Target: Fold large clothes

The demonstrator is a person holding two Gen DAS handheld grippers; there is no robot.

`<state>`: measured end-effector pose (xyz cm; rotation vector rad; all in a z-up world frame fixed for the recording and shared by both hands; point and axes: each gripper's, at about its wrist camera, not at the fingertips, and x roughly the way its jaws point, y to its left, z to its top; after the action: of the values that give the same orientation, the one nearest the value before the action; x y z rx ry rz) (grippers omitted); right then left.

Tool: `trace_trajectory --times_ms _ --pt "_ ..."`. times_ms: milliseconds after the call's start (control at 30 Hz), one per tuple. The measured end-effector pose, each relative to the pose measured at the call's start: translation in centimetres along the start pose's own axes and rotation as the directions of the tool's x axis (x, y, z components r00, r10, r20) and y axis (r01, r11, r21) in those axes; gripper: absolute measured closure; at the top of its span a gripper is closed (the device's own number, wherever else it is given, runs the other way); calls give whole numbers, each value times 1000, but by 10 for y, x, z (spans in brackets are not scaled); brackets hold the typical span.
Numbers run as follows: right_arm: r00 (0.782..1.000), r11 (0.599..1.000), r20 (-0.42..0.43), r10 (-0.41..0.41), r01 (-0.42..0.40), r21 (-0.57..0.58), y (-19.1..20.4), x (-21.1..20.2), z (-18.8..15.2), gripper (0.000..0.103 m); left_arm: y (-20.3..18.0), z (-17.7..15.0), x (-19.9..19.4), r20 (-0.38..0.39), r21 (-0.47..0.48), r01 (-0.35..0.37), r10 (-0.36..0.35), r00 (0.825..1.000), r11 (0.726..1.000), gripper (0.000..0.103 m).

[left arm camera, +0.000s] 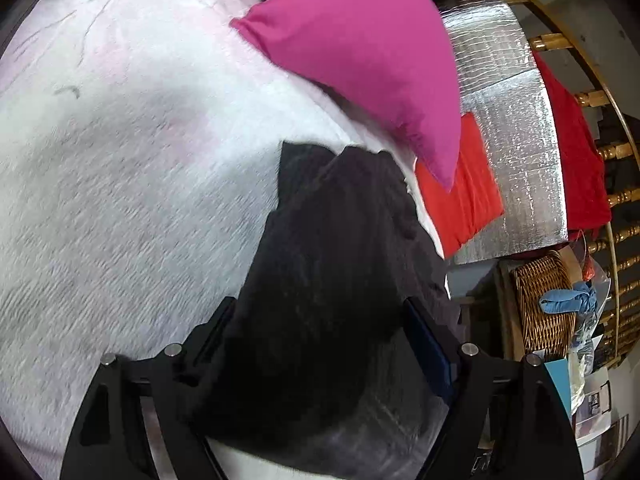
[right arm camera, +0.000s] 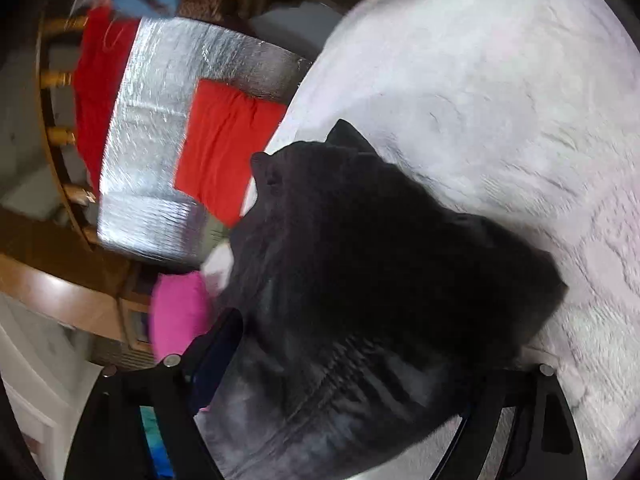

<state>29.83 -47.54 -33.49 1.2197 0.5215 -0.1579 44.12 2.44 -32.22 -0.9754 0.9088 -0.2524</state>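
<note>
Between the fingers of our left gripper (left arm camera: 320, 344) sits a thick bunch of the black garment (left arm camera: 332, 280); the jaws stand fairly wide, and with so much cloth filling the gap we cannot tell whether the pads truly press on it. Our right gripper (right arm camera: 352, 364) shows the same picture: dark fabric heaped across its mouth, jaws well apart, grip not readable. Outward from both claws, the garment spills forward onto the white fuzzy bedcover (left arm camera: 120, 200), its far edge lying in rumpled points rather than a straight line. Beyond it, to the right in the left wrist view, a magenta pillow (left arm camera: 360, 60) rests on the cover, with a folded red cloth (left arm camera: 460, 196) just past it on a silver foil mat (left arm camera: 508, 120); a wicker basket (left arm camera: 544, 304) stands farther right, off the bed. We judge the risk to be a lopsided fold: if one claw holds only a loose layer, that side may slip out and the corner will sag, leaving the edges misaligned. The bunched fabric could also trap wrinkles under the fold, and the fuzzy cover may drag at the cloth.
</note>
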Motion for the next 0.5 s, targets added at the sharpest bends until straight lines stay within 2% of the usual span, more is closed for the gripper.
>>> trace_trajectory --times_ms 33,67,100,133,200,300,500 --pt "999 999 0 -34 34 -24 1 2 -1 46 -1 0 -1 17 18 -23 23 1000 1000 42" --pt "999 999 1 -38 39 -31 1 1 -1 48 -2 0 -1 17 32 -39 39 999 999 52" --pt "1000 1000 4 -18 18 -26 -1 -3 1 56 -4 -1 0 12 45 -52 52 999 998 59" --pt "1000 1000 6 -5 5 -29 -1 -7 2 63 -5 -2 -1 16 51 -47 47 999 998 63" --pt "1000 997 21 -1 3 -78 6 -17 2 67 -10 -2 -11 30 79 -44 41 999 996 70" --pt "999 989 36 -5 11 -149 25 -33 -6 68 -26 -8 -30 61 155 -76 68 996 985 72" --pt "1000 988 -27 9 -13 -154 16 -82 -22 68 -23 -30 -82 17 231 -120 120 993 965 73"
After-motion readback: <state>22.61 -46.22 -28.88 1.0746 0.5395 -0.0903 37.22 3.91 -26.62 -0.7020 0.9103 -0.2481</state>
